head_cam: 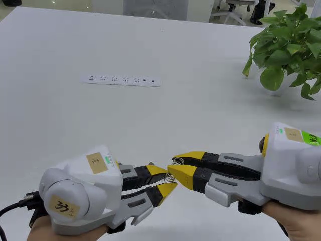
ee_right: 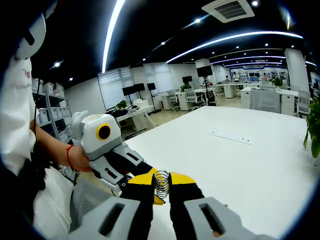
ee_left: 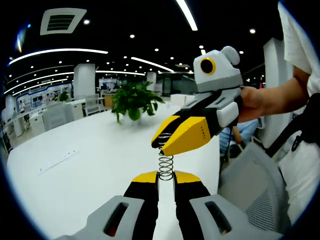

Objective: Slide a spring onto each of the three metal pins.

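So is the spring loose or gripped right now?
Gripped: the spring spans between the left gripper and right gripper, each pinching one end.

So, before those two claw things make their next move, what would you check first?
1. Hold of the right gripper on the upper end of the spring: ok.
2. Hold of the left gripper on its lower end: ok.
3. A metal pin inside the coil: cannot tell.
4. The spring runs straight between the two grippers: ok.
5. The power strip and the plant lie well apart from the work: ok.
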Motion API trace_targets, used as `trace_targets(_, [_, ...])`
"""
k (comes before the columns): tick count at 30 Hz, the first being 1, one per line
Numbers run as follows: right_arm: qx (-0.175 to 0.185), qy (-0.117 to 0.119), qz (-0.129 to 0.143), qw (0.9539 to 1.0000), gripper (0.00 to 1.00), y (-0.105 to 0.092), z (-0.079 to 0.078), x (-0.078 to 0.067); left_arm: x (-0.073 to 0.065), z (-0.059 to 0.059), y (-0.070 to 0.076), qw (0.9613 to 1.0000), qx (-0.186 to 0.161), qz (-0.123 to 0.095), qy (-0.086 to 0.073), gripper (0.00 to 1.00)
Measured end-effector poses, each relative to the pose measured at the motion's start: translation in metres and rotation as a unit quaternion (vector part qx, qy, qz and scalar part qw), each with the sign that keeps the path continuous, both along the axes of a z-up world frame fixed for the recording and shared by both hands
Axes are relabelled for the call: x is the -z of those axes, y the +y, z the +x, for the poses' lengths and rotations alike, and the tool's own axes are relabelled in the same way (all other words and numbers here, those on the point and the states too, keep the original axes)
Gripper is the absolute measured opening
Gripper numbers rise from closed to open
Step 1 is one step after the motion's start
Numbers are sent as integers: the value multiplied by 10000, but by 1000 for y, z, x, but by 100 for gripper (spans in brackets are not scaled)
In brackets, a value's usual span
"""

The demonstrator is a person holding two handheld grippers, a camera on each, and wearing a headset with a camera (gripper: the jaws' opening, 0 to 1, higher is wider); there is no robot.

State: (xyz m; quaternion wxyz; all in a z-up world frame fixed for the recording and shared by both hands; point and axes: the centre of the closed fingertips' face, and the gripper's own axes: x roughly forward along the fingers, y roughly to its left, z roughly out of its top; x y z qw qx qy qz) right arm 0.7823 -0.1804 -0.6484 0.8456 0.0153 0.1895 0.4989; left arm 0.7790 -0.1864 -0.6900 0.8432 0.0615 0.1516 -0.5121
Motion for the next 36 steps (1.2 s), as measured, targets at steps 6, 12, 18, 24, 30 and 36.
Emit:
trace_targets(6, [-71, -53, -86, 9999, 12, 0, -1, 2, 1, -2, -2, 10000, 44, 59, -19, 10])
trace_targets(12, [-107, -74, -107, 9999, 12, 0, -2, 2, -1, -3, -3, 10000, 65, 69, -19, 10])
trace_targets(18, [-135, -97, -147, 9998, 13, 0, -3, 3, -2, -6, -6, 9999, 109, 68, -16, 10])
trace_targets(24, [-242, -185, -225, 9993, 14, 0, -5, 4, -4, -7, -8, 9999, 128, 49, -8, 10])
trace_targets(30, [-439, -186, -319, 9984, 21, 1, -9, 5, -3, -7, -8, 9999, 144, 42, -7, 10])
trace_targets(36, [-1072, -328, -910, 9895, 31, -2, -11, 3, -1, -8, -7, 9999, 157, 41, 6, 10])
